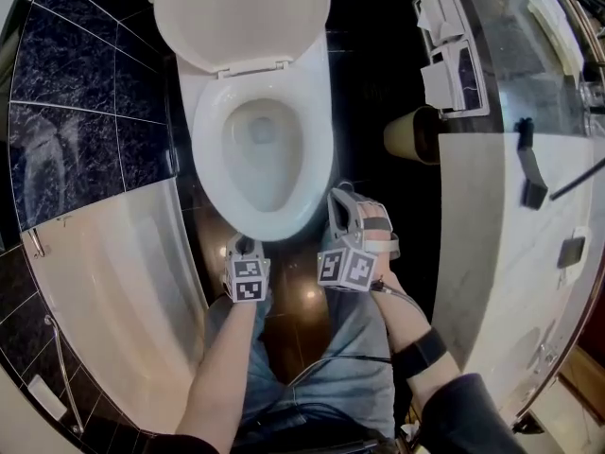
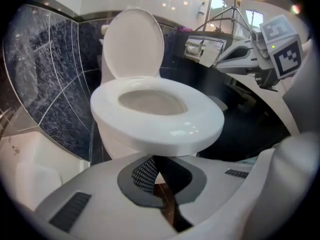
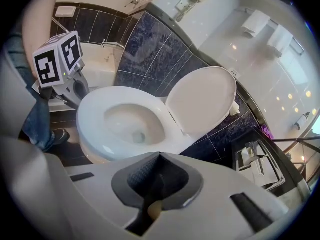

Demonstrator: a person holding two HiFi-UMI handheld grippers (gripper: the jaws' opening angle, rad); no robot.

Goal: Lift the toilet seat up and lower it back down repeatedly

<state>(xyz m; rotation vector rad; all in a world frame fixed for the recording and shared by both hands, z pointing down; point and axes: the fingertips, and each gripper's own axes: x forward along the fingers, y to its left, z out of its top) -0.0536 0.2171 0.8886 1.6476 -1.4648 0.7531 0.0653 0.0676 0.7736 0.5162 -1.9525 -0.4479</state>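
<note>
Closed on nothing: left hand-held gripper [image 1: 244, 246] and right hand-held gripper [image 1: 342, 197], near white ceramic bowl [image 1: 260, 145] front. Lies flat on bowl: glossy white oval plastic toilet seat [image 1: 210, 149], white lid [image 1: 241, 12] upright. Probably stiff, light, hinged, slippery; best lifted under front edge.

Bright overhead spots glare on white wall [image 3: 280, 84] (fisheye edges darken, bend).
</note>
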